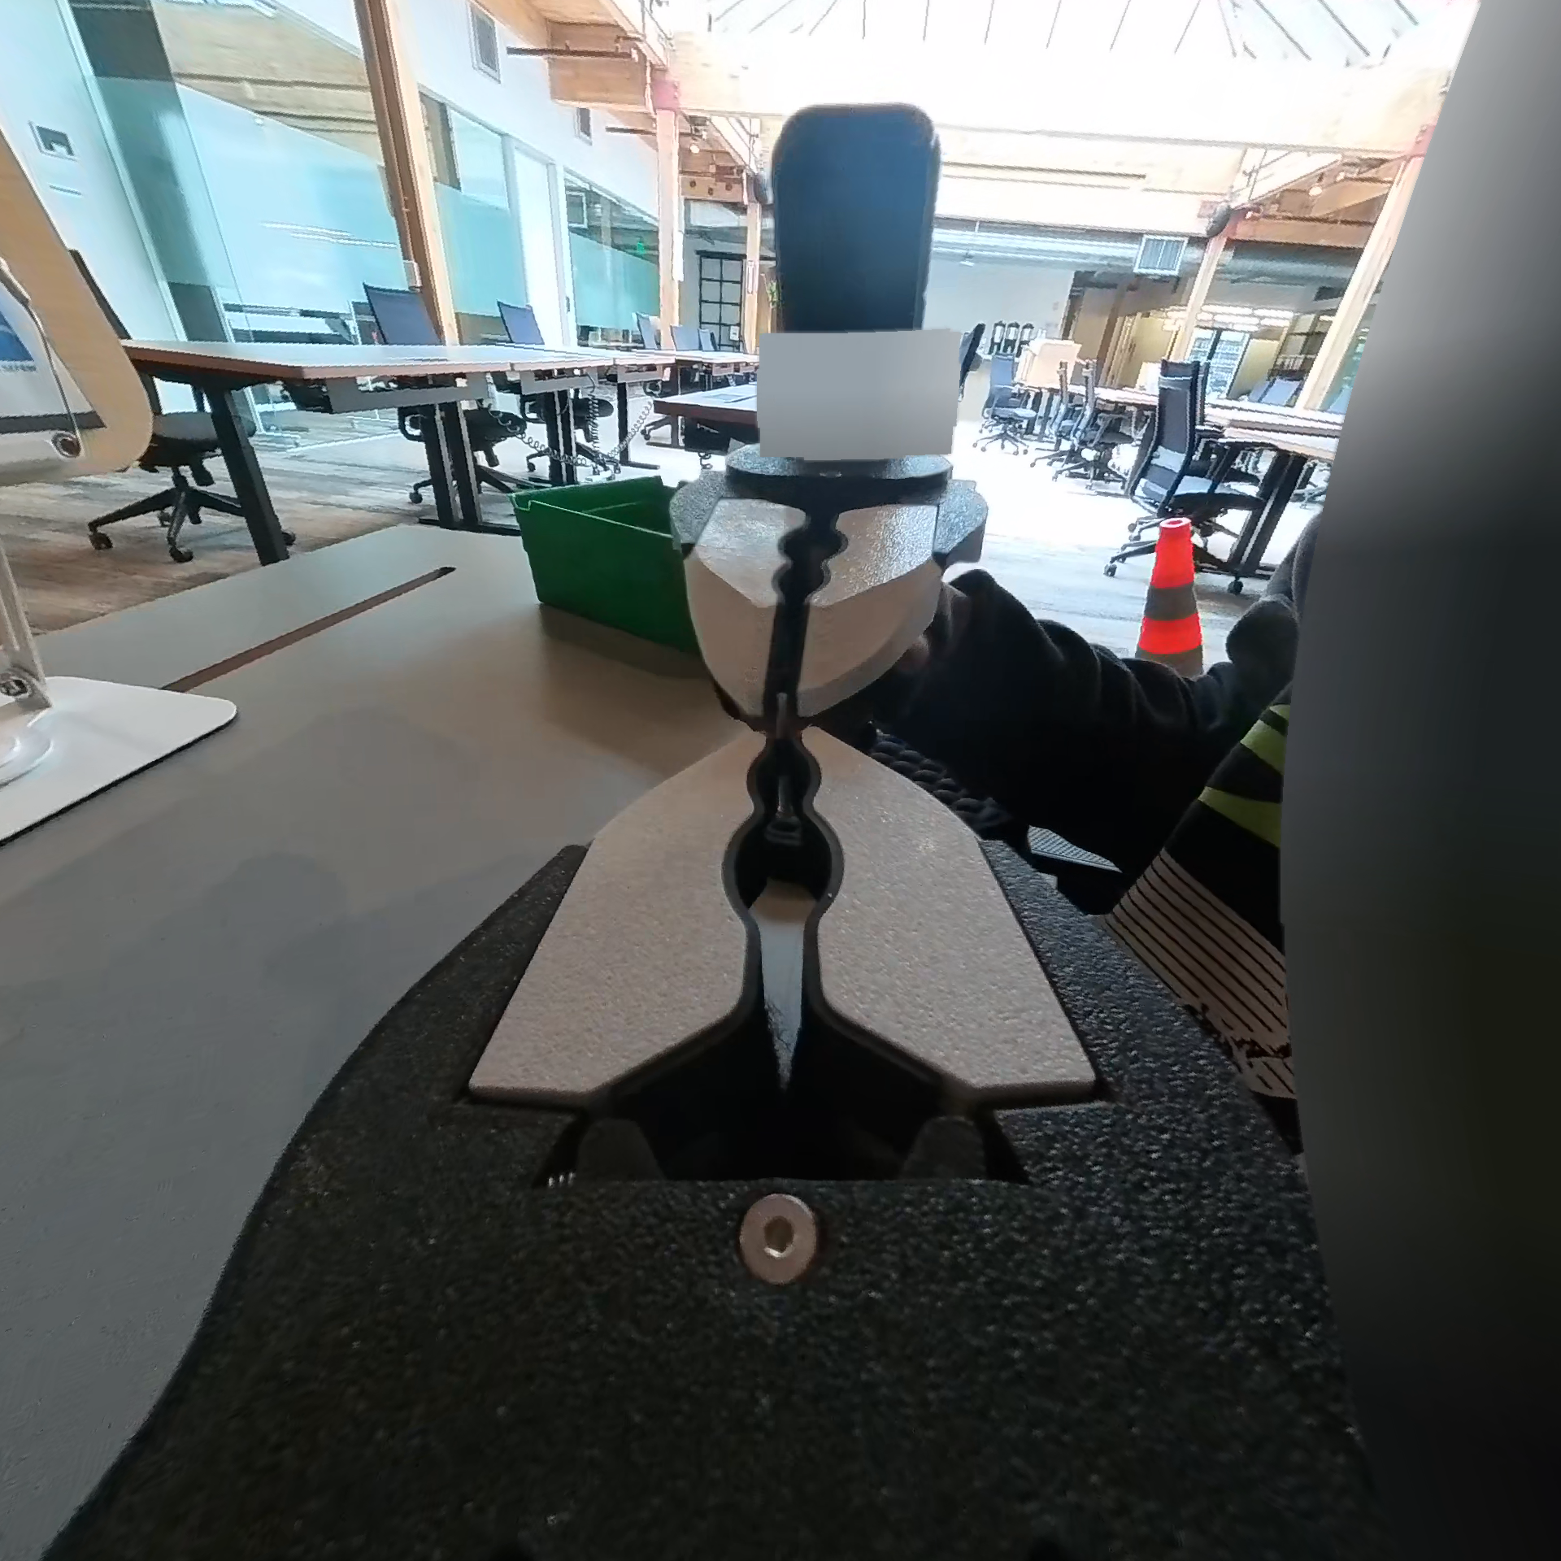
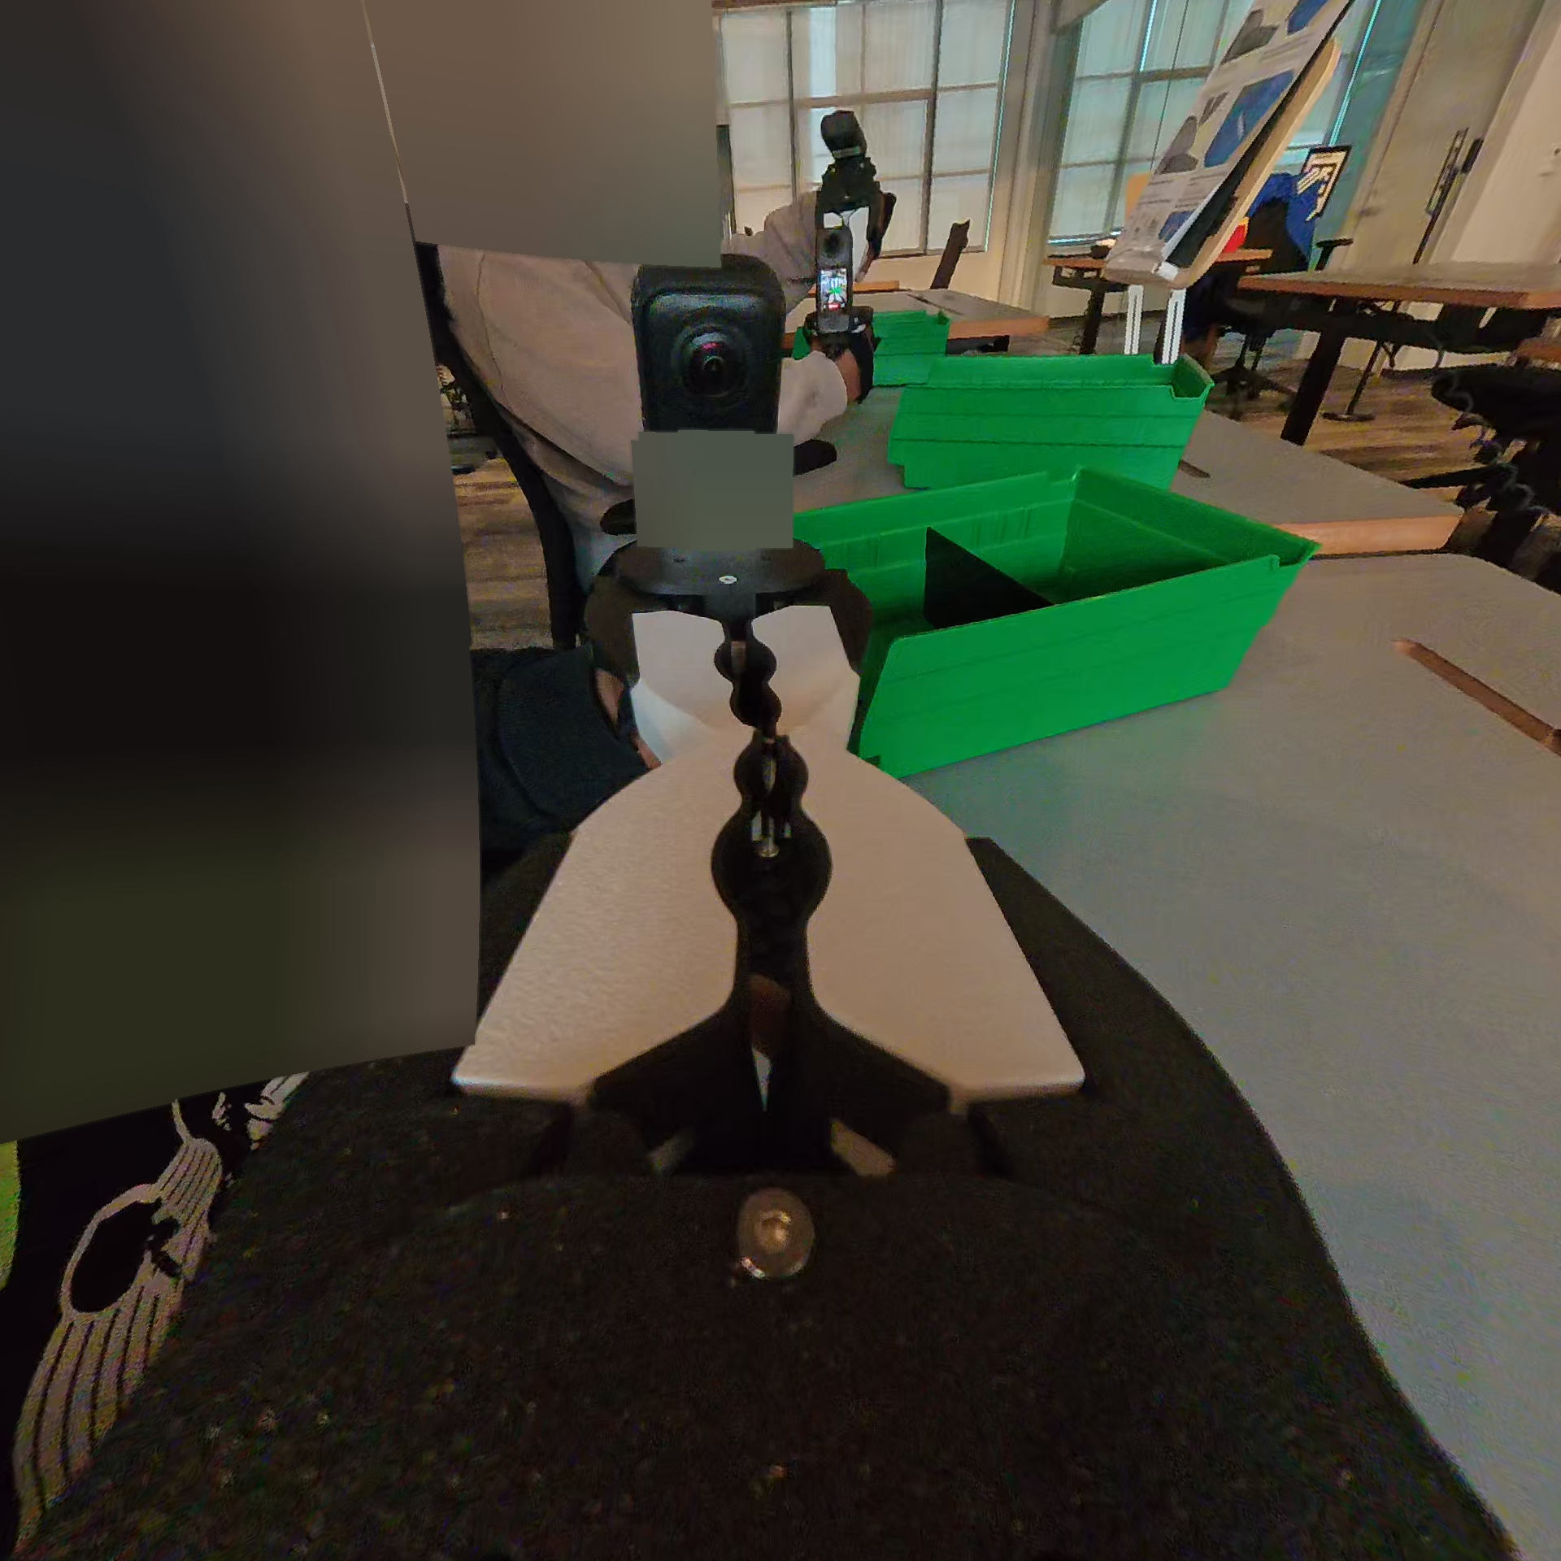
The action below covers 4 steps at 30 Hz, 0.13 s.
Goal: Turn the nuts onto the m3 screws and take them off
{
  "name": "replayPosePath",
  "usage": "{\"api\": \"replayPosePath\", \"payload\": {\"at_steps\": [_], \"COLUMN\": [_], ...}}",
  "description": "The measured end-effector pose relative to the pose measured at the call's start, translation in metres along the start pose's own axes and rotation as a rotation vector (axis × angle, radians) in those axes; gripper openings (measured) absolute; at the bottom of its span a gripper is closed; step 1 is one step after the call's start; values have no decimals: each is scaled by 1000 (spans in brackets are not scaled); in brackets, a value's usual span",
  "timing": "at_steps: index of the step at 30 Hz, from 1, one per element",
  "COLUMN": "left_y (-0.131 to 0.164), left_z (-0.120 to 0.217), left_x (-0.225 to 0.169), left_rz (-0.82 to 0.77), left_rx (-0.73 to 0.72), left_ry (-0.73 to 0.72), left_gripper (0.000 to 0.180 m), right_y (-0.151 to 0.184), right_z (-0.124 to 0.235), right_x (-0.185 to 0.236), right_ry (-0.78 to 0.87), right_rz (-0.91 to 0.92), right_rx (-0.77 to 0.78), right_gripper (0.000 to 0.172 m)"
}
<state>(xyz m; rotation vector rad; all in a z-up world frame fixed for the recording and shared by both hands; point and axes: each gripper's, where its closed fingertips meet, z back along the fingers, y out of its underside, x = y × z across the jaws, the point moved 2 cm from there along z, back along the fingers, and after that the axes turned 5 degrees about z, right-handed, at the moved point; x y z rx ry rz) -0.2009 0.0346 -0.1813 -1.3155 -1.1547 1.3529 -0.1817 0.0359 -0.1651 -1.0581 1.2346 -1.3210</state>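
Two grippers meet tip to tip in front of me, above the grey table (image 2: 1267, 845). My left gripper (image 1: 781, 747) is closed on the head end of a thin screw (image 1: 784, 794) lying along its pad groove. My right gripper (image 2: 764, 756) is closed on the same screw; a nut (image 2: 767, 832) sits inside its notch. A green bin (image 2: 1098, 642) stands just behind the tips.

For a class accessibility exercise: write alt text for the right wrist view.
Two grippers meet tip to tip over a grey table, the right gripper nearest, a small metal screw between its white fingers. A green bin stands to the right.
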Motion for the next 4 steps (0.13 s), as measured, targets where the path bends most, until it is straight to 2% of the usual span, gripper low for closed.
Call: {"api": "replayPosePath", "payload": {"at_steps": [1,4], "left_y": [-1,-5], "left_z": [0,-1], "left_x": [0,1], "left_rz": [-4,-5], "left_rx": [-3,-27], "left_ry": [-2,-3], "left_gripper": [1,6], "right_y": [-1,-6], "right_z": [0,2], "right_x": [0,-3], "right_ry": [5,17], "right_rz": [8,11], "right_rx": [-1,-15], "right_gripper": [1,1]}}
